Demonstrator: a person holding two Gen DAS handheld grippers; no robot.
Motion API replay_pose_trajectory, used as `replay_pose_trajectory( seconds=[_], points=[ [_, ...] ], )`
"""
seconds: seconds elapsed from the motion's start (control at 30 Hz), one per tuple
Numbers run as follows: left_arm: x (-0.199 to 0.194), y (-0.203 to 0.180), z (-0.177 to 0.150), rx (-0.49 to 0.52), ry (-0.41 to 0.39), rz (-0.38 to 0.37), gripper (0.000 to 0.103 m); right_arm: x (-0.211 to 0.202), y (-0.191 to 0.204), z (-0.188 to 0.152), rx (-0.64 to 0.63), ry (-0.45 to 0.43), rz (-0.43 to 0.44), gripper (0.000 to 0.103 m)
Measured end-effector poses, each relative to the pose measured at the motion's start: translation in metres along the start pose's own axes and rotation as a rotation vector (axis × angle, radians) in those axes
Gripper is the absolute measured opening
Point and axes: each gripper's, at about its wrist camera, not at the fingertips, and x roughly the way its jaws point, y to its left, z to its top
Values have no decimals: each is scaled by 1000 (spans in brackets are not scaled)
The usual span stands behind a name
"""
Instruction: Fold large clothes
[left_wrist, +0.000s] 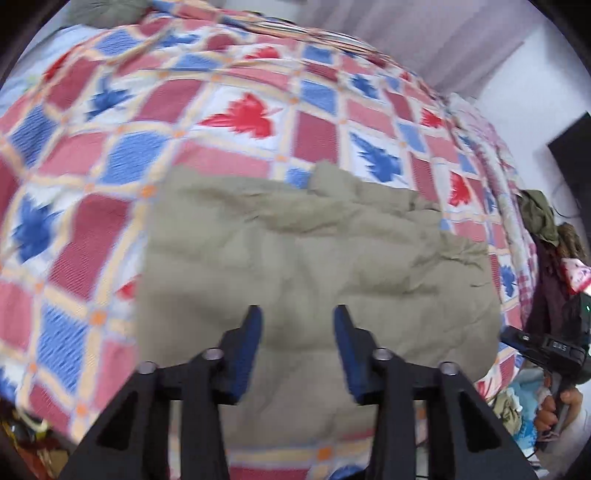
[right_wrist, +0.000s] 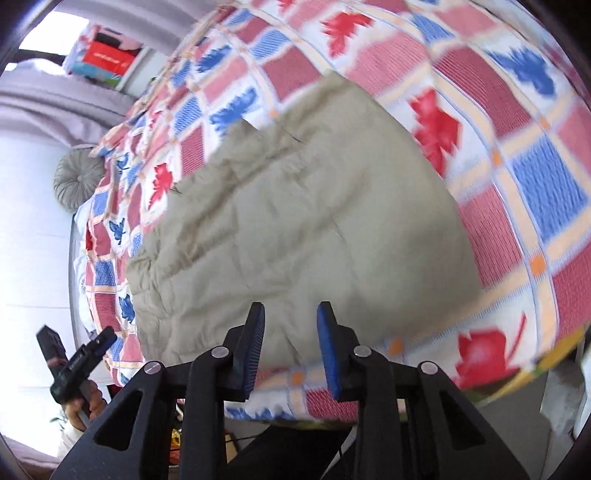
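Observation:
A beige garment (left_wrist: 314, 266) lies folded into a rough rectangle on the patterned bedspread (left_wrist: 110, 155). It also shows in the right wrist view (right_wrist: 303, 229). My left gripper (left_wrist: 297, 314) is open and empty, held above the garment's near part. My right gripper (right_wrist: 291, 310) is open and empty, above the garment's near edge close to the bed's edge. The right gripper shows at the far right of the left wrist view (left_wrist: 543, 347), and the left gripper shows at the lower left of the right wrist view (right_wrist: 74, 365); each is held in a hand.
The bedspread (right_wrist: 517, 184) has red and blue leaf squares. A round grey cushion (right_wrist: 79, 177) lies at the bed's head. Dark clothes (left_wrist: 543, 221) hang beside the bed. A shelf with coloured boxes (right_wrist: 103, 55) stands by the wall.

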Motion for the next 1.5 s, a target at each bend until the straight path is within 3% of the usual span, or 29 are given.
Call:
replay_pose_trajectory(
  seconds=[0.1,0.23,0.33,0.47,0.63,0.7,0.8,0.9,0.97,1.0,1.1,1.2,1.33,1.5],
  points=[
    [42,-34,23,29,20,-88,37,32,21,2,-90,-2,10,23],
    [87,-73,36,136,-3,-45,37,70,61,16,-206,19,35,20],
    [129,-70,43,126,13,13,37,100,89,26,-284,8,41,20],
    [171,-52,51,72,38,34,37,147,93,38,-309,29,-2,20],
    [184,-55,54,110,51,52,37,193,71,47,-268,72,-27,6],
    [175,-51,59,108,45,38,37,193,70,50,-256,88,-17,6],
    [151,-33,72,103,-29,102,37,177,71,58,-287,79,-35,6],
    [135,3,90,60,-81,192,37,146,55,79,-294,-6,-94,6],
    [127,34,100,-1,-97,297,37,128,33,95,-252,-57,-152,6],
    [123,47,102,-31,-100,312,37,119,18,103,-214,-77,-177,6],
    [116,79,98,-105,-89,288,37,92,-25,117,-77,-117,-224,6],
    [136,85,92,-100,-53,297,37,74,-45,112,-60,-153,-270,6],
    [167,79,94,-71,-48,360,37,93,-67,115,-8,-123,-263,6],
    [180,80,104,-77,-55,373,37,123,-73,134,-3,-145,-310,6]
  ],
)
